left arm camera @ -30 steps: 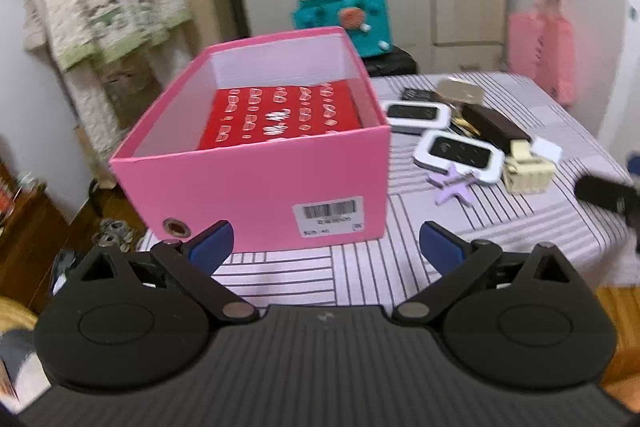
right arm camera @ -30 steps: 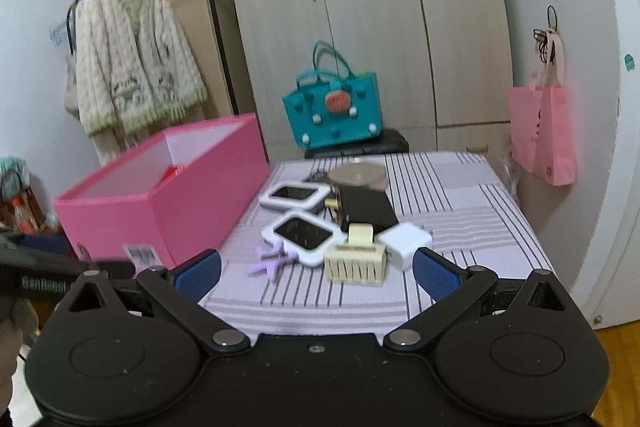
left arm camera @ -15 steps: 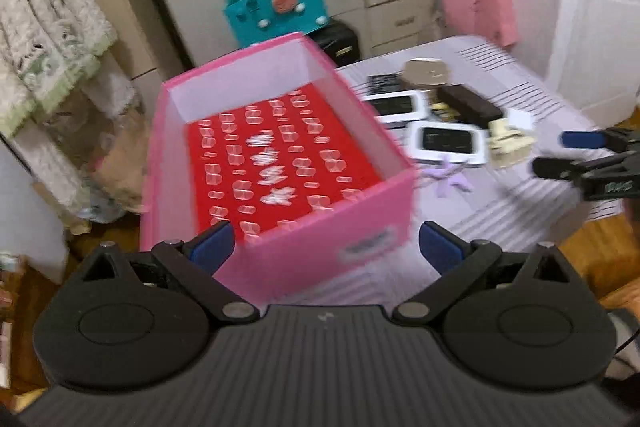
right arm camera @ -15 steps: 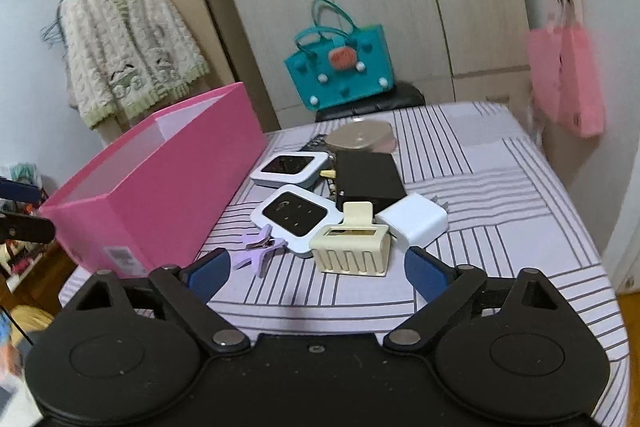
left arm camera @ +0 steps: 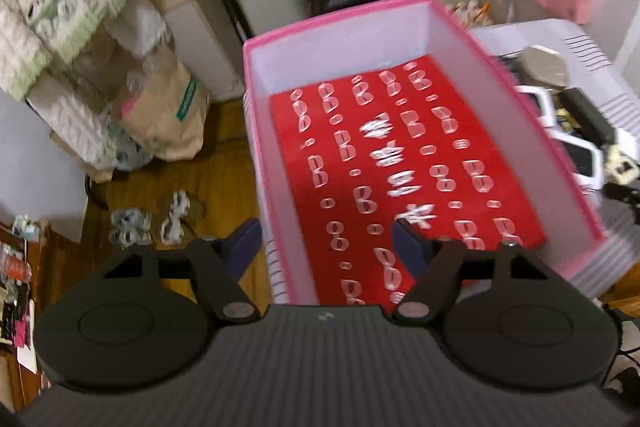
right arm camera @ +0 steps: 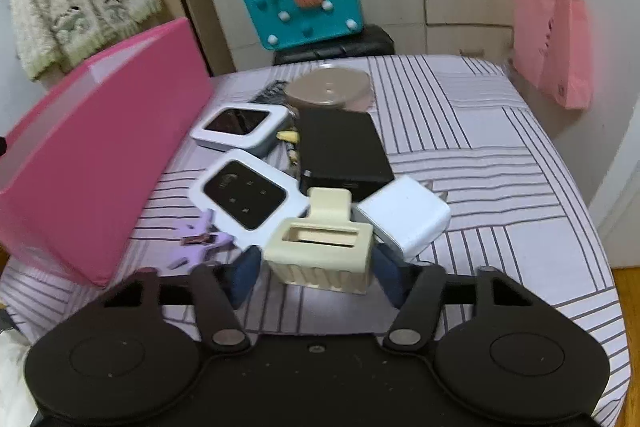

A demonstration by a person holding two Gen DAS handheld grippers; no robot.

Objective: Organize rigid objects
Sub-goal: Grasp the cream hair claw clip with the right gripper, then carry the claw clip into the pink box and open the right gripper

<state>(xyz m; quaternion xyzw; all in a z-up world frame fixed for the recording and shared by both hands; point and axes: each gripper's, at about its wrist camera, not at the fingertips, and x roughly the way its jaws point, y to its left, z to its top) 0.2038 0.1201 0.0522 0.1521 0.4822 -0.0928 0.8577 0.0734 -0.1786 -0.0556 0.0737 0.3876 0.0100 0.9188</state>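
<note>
In the right wrist view a cream hair claw clip [right arm camera: 320,251] lies on the striped table [right arm camera: 500,187]. My right gripper [right arm camera: 316,277] straddles it. Its jaws are closing, the blue pads [right arm camera: 244,273] close beside the clip's two ends, no firm press visible. In the left wrist view my left gripper [left arm camera: 326,241] hangs over the near end of the pink box [left arm camera: 460,67]. Its jaws are closing. The box's left wall stands between them, with one finger outside and one over the red patterned sheet [left arm camera: 400,163] inside. Nothing is held.
Behind the clip lie a white charger cube [right arm camera: 404,219], a black box [right arm camera: 344,155], two white devices with black screens [right arm camera: 240,199], a purple clip [right arm camera: 200,239] and a round tin [right arm camera: 328,91]. The pink box [right arm camera: 100,147] stands left. A teal bag [right arm camera: 304,11] sits behind.
The left gripper swung up and over the box toward its left wall and its jaws narrowed. The right gripper dropped forward to the cream clip and its jaws narrowed around it.
</note>
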